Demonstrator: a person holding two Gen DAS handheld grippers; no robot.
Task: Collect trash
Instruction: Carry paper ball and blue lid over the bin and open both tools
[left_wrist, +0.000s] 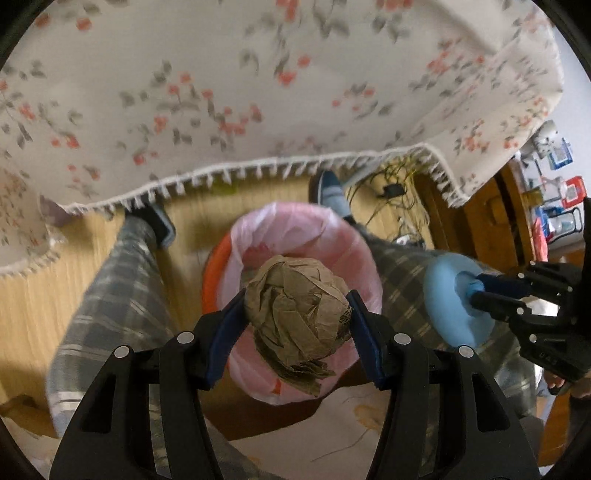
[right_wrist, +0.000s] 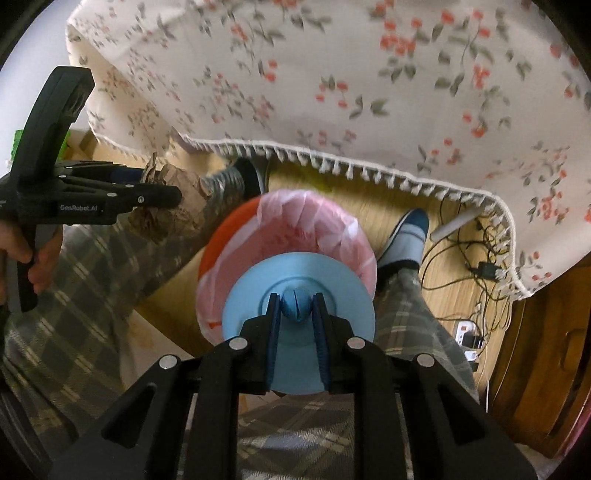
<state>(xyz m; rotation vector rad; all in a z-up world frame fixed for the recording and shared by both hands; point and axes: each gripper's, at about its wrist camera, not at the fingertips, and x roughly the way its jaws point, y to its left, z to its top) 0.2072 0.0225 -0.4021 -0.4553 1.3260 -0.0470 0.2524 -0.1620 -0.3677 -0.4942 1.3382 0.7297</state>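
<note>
**Trash held over the bin**

Wooden floor (left_wrist: 33, 295) lies below us. Our left gripper (left_wrist: 297, 310) clamps a crumpled paper ball (left_wrist: 295, 306) above the pink-lined bin (left_wrist: 347, 236); our right gripper (right_wrist: 297, 308) pinches a blue lid (right_wrist: 251, 291) by its knob.

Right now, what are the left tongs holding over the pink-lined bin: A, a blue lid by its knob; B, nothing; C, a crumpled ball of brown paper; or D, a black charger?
C: the left tongs are shut on a crumpled ball of brown paper above the pink-lined bin, while the blue lid sits in the right tongs.
</note>
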